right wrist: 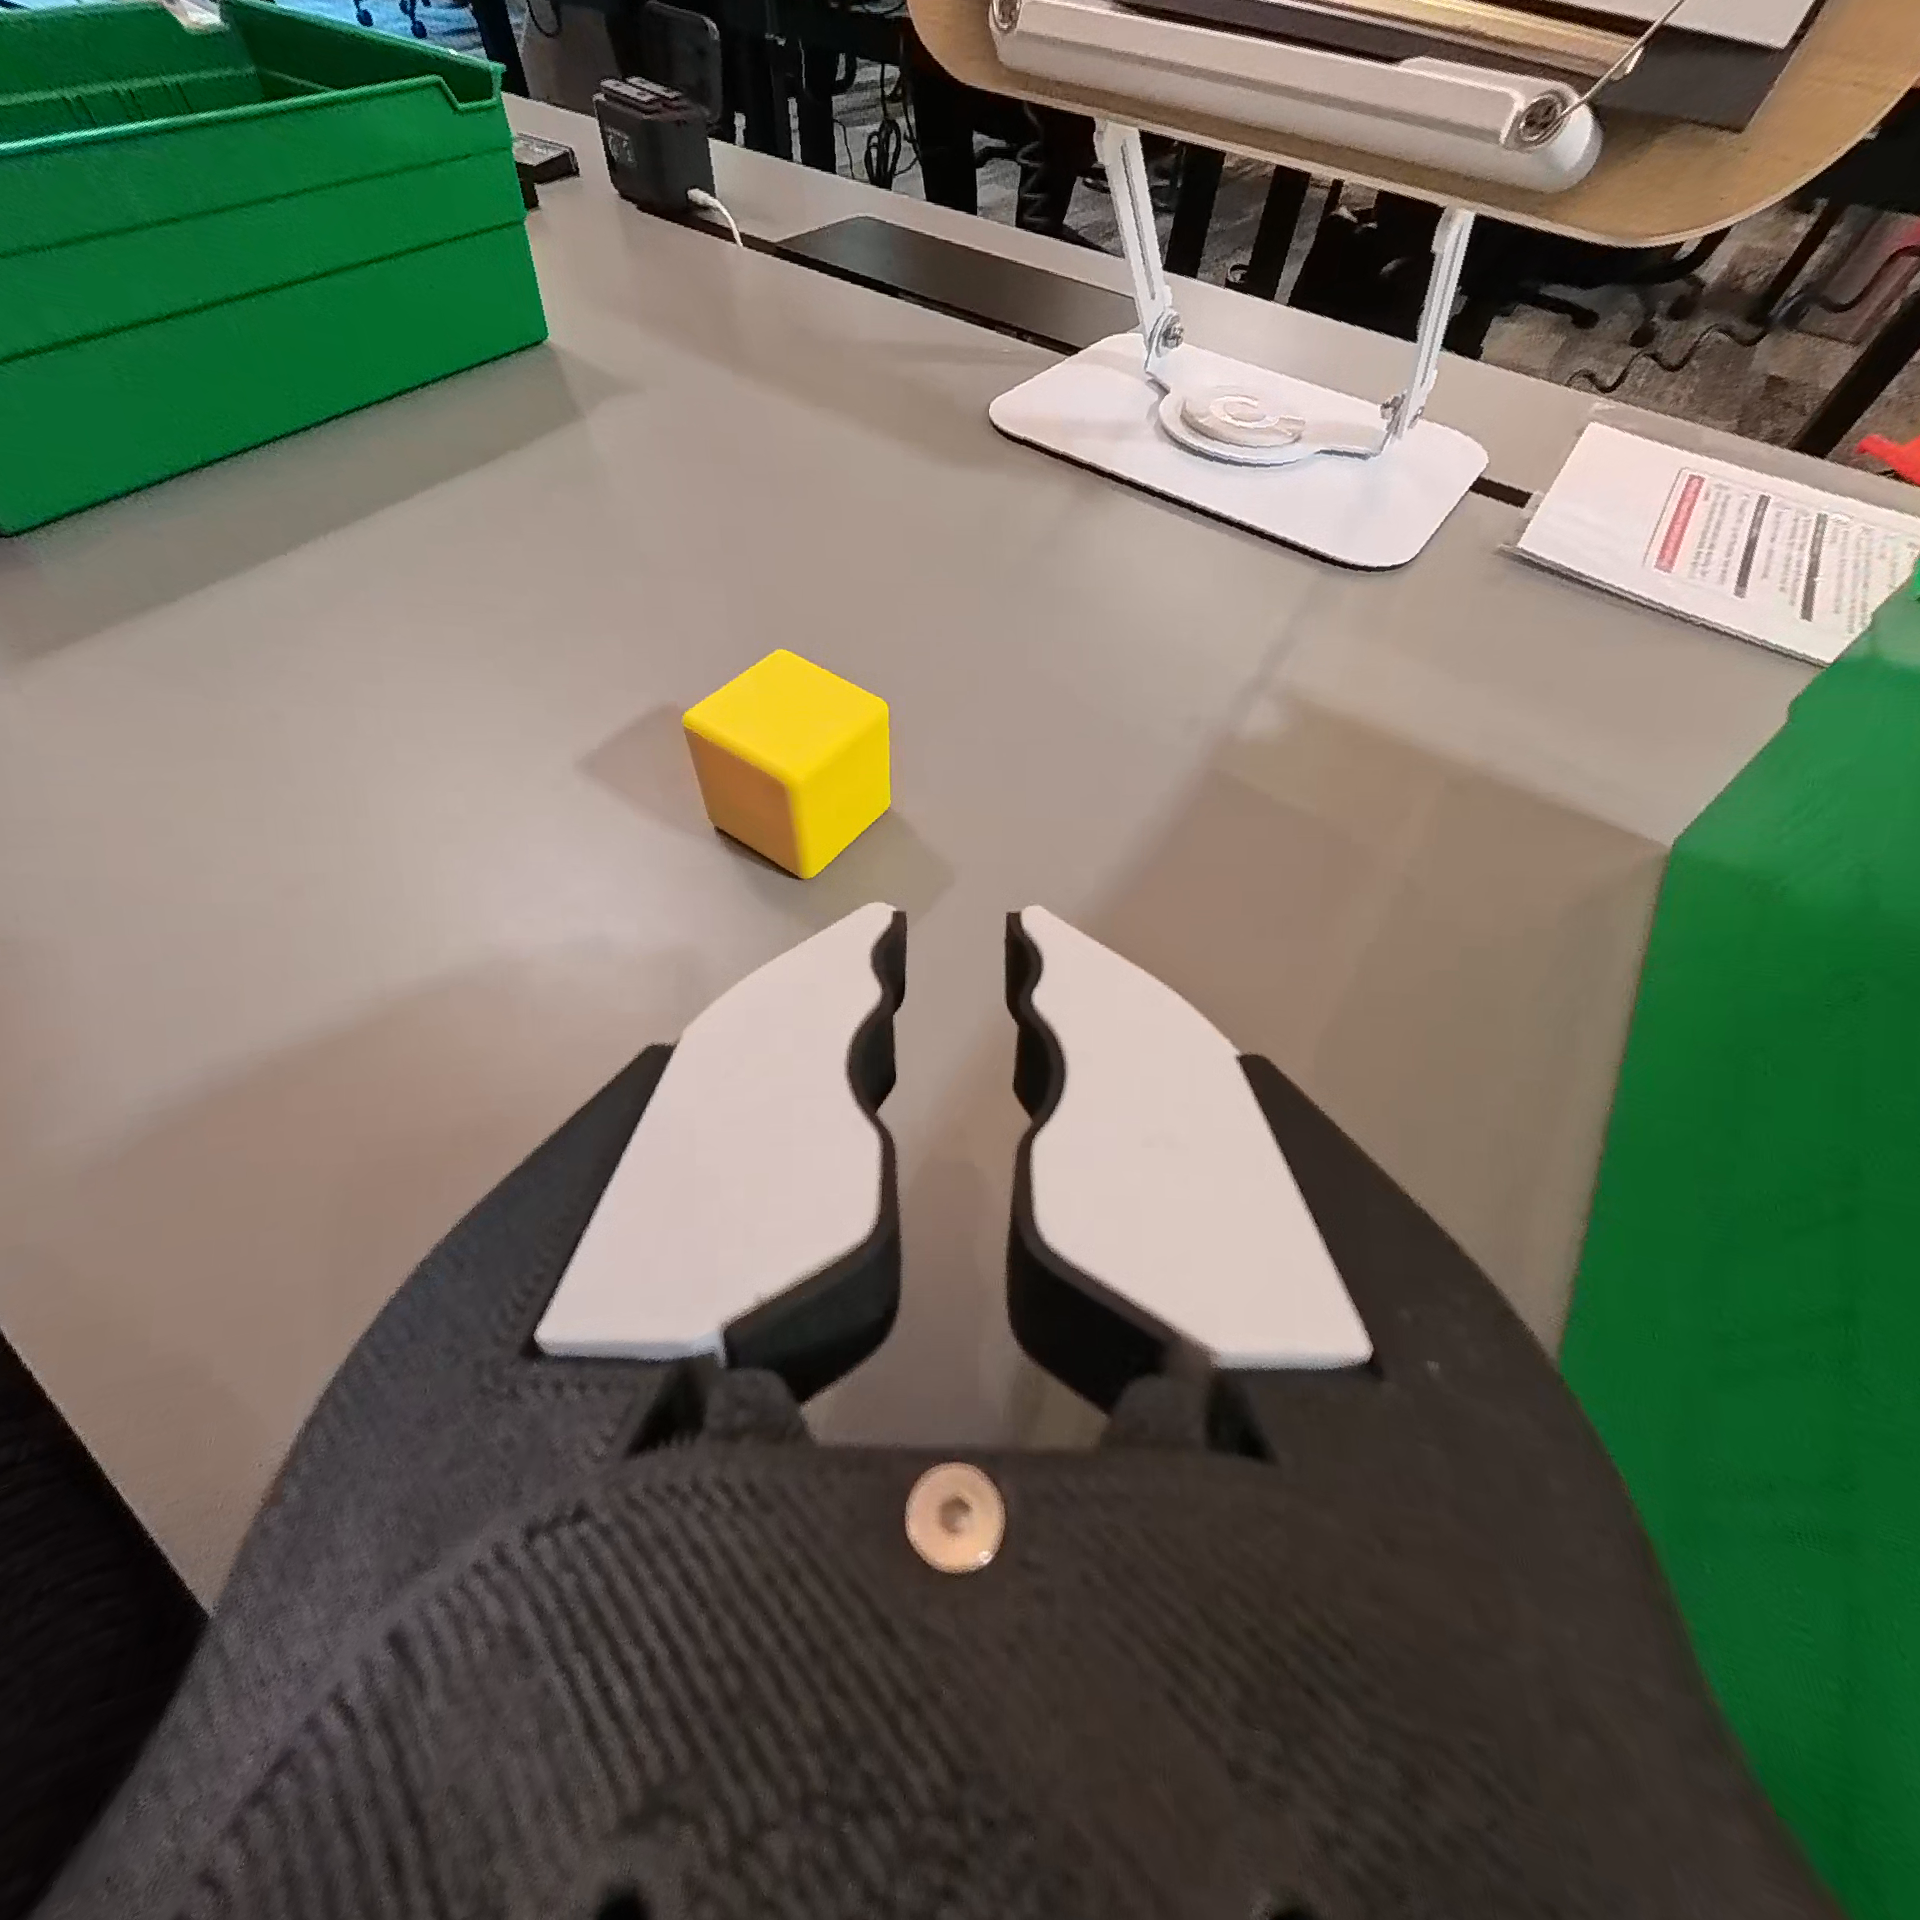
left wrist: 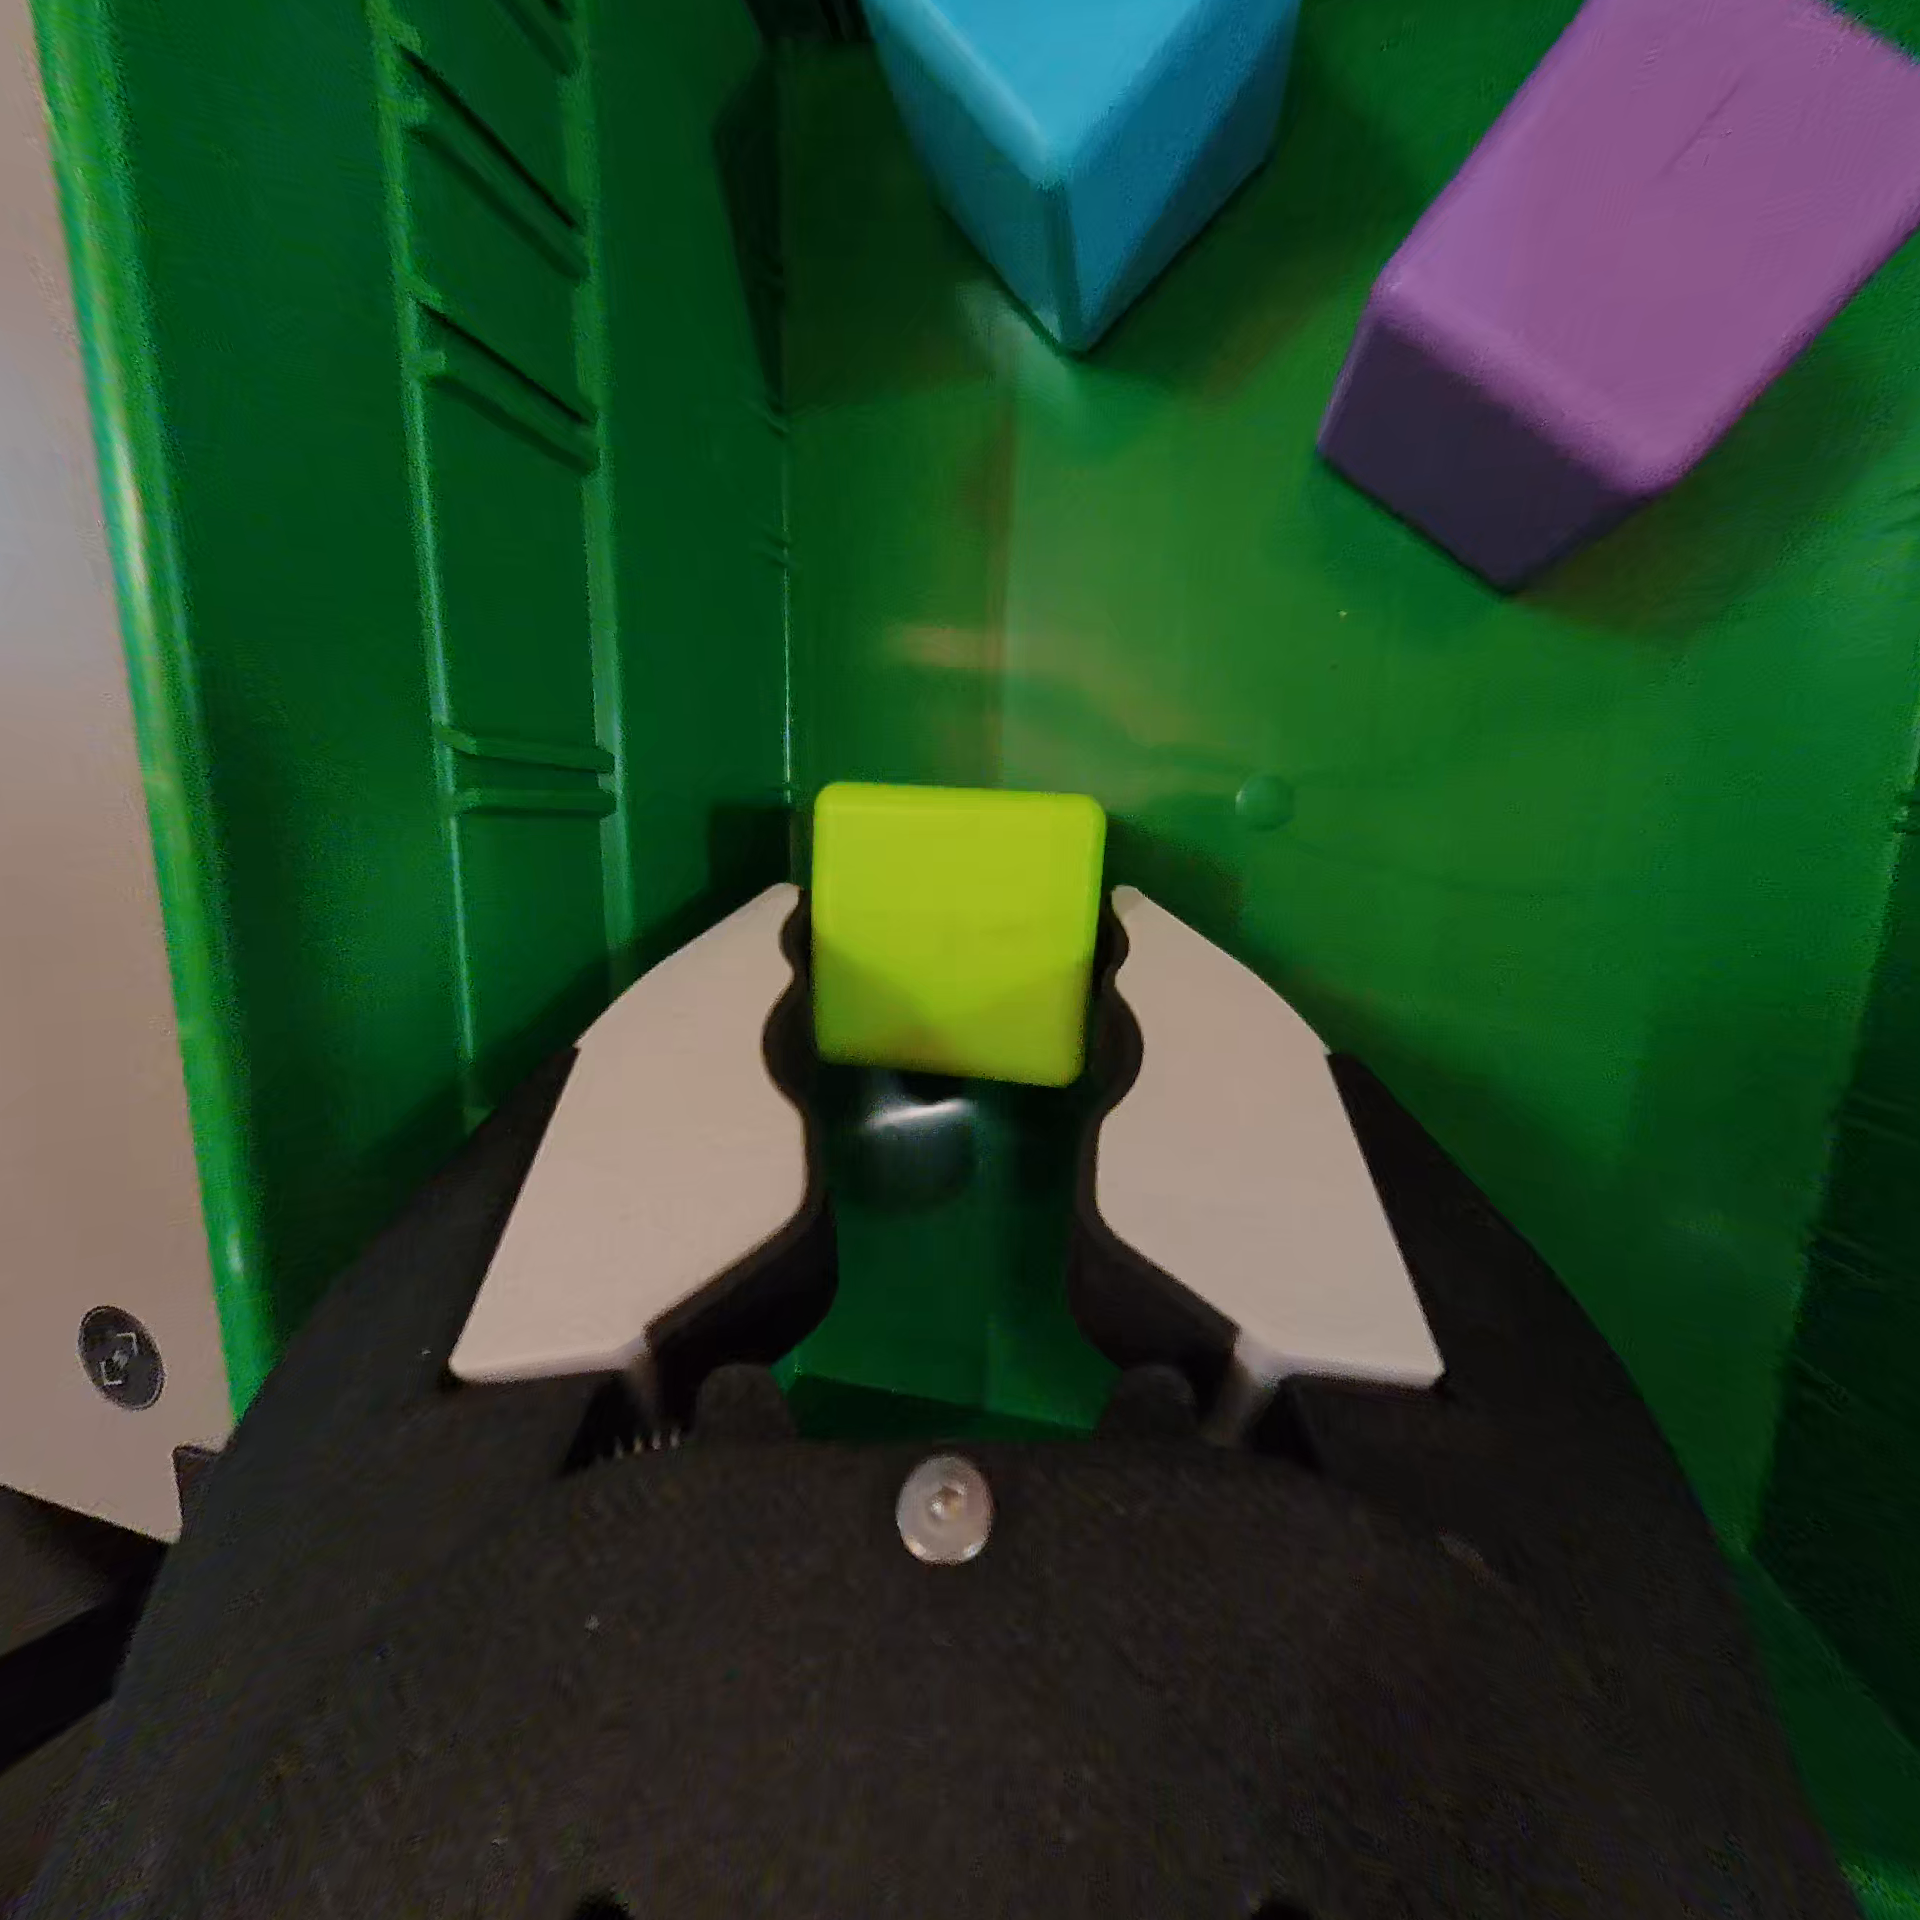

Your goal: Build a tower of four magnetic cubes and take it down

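The left gripper (left wrist: pixel 954 914) is clamped on a lime-green cube (left wrist: pixel 954 935), its 2 grey fingers (left wrist: pixel 665 1122) pressing the cube's sides, inside a green bin (left wrist: pixel 1351 883). The cube sits close to the bin's ribbed wall at 9 o'clock; whether it rests on the bin floor or hangs just above it is hard to tell. At 12 o'clock lies a blue block (left wrist: pixel 1081 135), and at 2 o'clock a purple block (left wrist: pixel 1621 281) (both on the bin floor, well apart from the cube).

The right gripper (right wrist: pixel 956 920) hovers over the grey counter (right wrist: pixel 312 987) with its jaws slightly apart and nothing between them. A yellow cube (right wrist: pixel 795 758) stands on the counter just beyond the fingertips at 11 o'clock. A green bin (right wrist: pixel 239 260) sits at 10 o'clock, a white stand (right wrist: pixel 1247 457) at 1 o'clock, and another green bin's wall (right wrist: pixel 1766 1143) at 3 o'clock.
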Motion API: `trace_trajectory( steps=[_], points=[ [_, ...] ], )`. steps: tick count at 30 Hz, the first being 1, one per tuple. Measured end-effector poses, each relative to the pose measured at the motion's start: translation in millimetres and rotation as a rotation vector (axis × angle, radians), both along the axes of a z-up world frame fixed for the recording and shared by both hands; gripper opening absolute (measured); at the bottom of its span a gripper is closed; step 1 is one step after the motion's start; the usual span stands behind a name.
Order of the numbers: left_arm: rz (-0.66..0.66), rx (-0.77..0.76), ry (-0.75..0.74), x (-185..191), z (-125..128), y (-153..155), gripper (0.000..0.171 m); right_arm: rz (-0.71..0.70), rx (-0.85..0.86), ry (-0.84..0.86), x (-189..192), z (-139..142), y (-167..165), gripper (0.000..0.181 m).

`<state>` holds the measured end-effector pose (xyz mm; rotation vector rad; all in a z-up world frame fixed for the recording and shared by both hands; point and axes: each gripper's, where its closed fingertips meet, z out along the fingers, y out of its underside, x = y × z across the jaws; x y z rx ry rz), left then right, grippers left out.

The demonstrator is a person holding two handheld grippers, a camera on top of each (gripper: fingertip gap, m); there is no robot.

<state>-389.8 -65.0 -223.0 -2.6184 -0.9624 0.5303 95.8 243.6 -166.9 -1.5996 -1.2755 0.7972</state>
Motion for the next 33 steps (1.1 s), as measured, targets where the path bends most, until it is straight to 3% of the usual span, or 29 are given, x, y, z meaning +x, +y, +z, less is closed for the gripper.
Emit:
trace_trajectory(
  steps=[3,7,11,14,18,20,23,27,30,33],
  points=[
    [-0.016,0.078,0.018,-0.5,19.9,6.8,0.051,-0.002,-0.004,0.005,0.4,0.7,0.5,0.018],
    [-0.098,0.257,0.142,4.1,81.8,30.5,0.051,0.001,-0.035,0.018,-3.7,0.4,-0.9,0.018],
    [-0.372,0.459,0.188,59.0,143.5,86.4,0.051,0.015,-0.04,0.016,-6.4,-0.5,-5.3,0.018],
    [-0.606,0.505,0.151,118.5,162.5,131.5,0.051,0.003,-0.027,0.008,-1.7,-1.4,-4.9,0.018],
    [-0.938,0.486,0.053,210.4,151.9,187.4,0.051,-0.037,-0.032,0.016,10.0,-0.6,-0.3,0.018],
    [-1.134,0.429,0.019,258.4,133.9,208.9,0.051,-0.056,-0.033,0.016,16.9,-0.7,1.5,0.018],
    [-1.4,0.299,0.084,313.7,100.3,234.9,0.051,-0.086,-0.019,0.014,28.6,-0.6,4.5,0.018],
    [-1.614,0.168,0.036,364.5,62.4,259.9,0.051,-0.126,-0.01,0.017,43.1,0.7,9.4,0.018],
    [-1.737,0.194,-0.065,390.2,58.4,273.9,0.051,-0.148,-0.009,0.028,50.8,3.5,11.7,0.018],
    [-1.798,0.19,-0.07,396.8,63.0,291.4,0.052,-0.158,-0.01,0.029,53.9,3.4,12.9,0.018]
  ],
)
